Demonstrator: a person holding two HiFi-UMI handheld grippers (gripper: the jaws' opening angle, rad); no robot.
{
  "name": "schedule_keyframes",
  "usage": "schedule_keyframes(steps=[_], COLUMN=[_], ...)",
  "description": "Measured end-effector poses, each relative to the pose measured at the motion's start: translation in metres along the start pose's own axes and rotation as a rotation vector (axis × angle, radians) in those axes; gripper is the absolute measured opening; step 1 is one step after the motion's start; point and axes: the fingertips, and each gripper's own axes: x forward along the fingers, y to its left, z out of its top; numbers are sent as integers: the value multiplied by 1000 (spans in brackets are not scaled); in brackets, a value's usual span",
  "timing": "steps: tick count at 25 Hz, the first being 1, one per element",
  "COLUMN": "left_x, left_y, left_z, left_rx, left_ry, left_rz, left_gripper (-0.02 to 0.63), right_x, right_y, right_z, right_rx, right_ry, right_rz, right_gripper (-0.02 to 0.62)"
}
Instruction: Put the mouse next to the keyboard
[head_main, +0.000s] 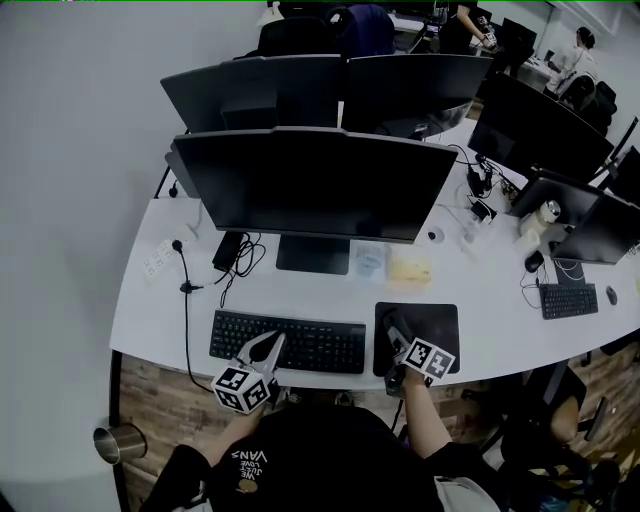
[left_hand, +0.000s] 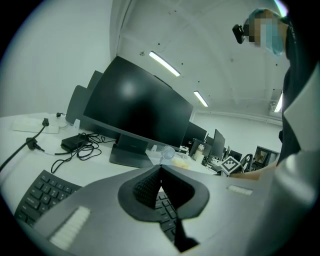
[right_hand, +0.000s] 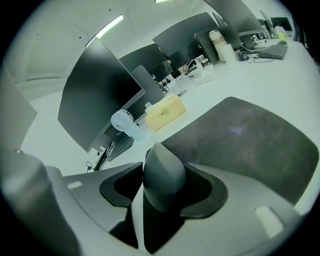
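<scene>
On the mouse pad (head_main: 437, 325), the right gripper (head_main: 394, 333) held its jaws apart around the mouse (right_hand: 162, 180); above the keyboard (head_main: 322, 347), the left gripper (left_hand: 160, 170) was closed, empty.

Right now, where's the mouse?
The grey mouse is between the right hand-held gripper's jaws in its own view, at the dark mouse pad's left edge, right of the black keyboard.

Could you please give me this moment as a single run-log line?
left gripper: shut, empty, over keyboard | right gripper: open around mouse | mouse: at left edge of mouse pad, beside keyboard
</scene>
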Motion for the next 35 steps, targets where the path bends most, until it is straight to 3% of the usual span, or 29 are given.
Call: schedule_keyframes(steps=[12, 20, 27, 35], left_x=[12, 17, 12, 3], left_y=[-10, -11, -3, 11], left_z=[-5, -5, 4, 15], left_rx=[6, 10, 25, 47], left_ry=[35, 52, 50, 55], left_rz=[-56, -101, -135, -203], left_gripper=[2, 2, 2, 2], right_x=[-20, -31, -50, -71], right_y=[-18, -15, 4, 53], right_z=[2, -5, 4, 5], right_rx=[-68, -58, -180, -176], right_ry=[-26, -54, -129, -264], right_rz=[-106, -112, -198, -148], right_gripper=[279, 279, 279, 272])
